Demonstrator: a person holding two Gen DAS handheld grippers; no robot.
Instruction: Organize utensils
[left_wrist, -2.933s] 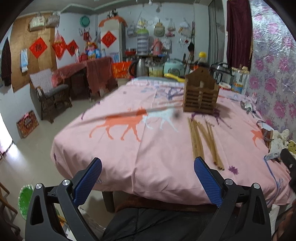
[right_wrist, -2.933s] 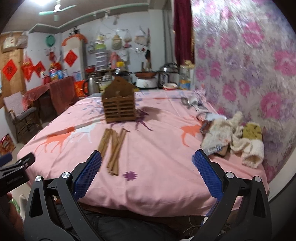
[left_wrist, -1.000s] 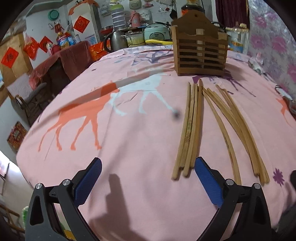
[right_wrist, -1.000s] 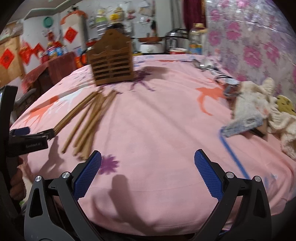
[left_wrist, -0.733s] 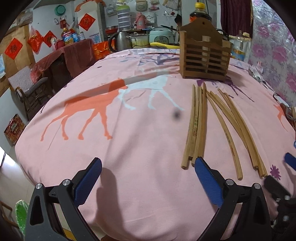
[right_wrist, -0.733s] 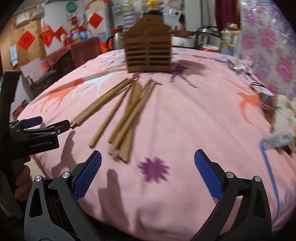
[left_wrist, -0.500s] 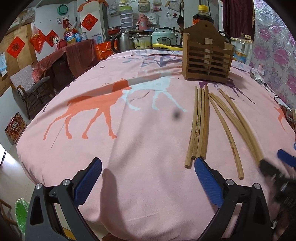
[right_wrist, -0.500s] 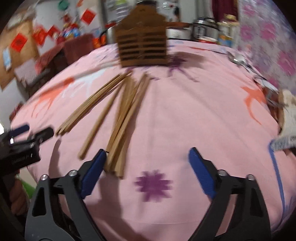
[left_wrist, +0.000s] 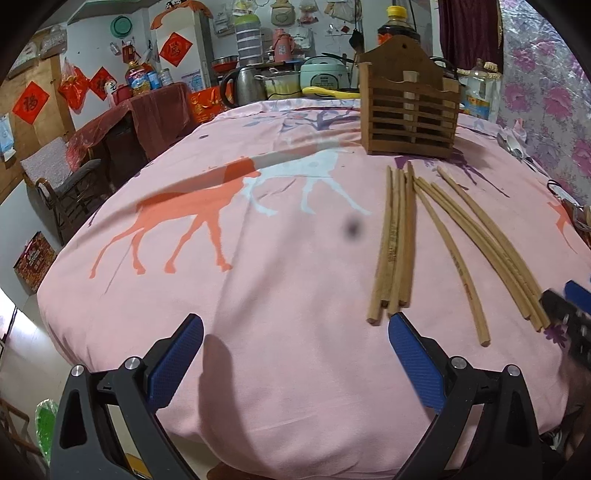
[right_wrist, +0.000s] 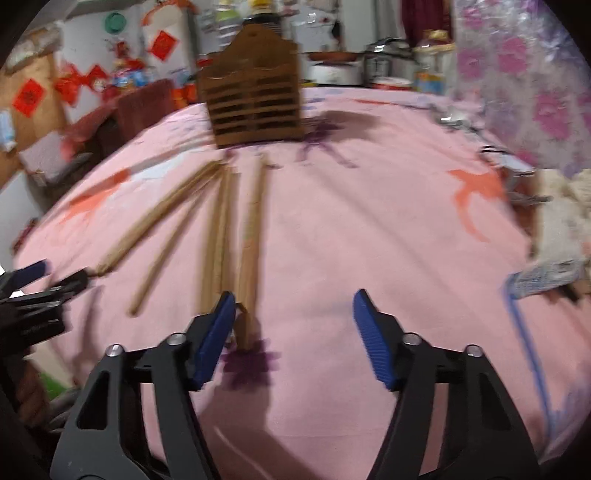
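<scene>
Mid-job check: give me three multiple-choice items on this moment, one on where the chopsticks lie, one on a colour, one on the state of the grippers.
1. Where do the chopsticks lie?
A. Inside the wooden holder
B. On the pink cloth in front of the wooden holder
C. On the floor

2. What colour are the gripper fingertips?
A. Blue
B. Red
C. Yellow

3. What state are both grippers in?
A. Both shut on chopsticks
B. One open, one shut
C. Both open, holding nothing

Answers:
1 B: the sticks lie flat on the pink cloth, nearer the camera than the wooden holder.
2 A: the pads are blue on black arms.
3 C: the left gripper and the right gripper both show a wide gap with nothing between the fingers.
</scene>
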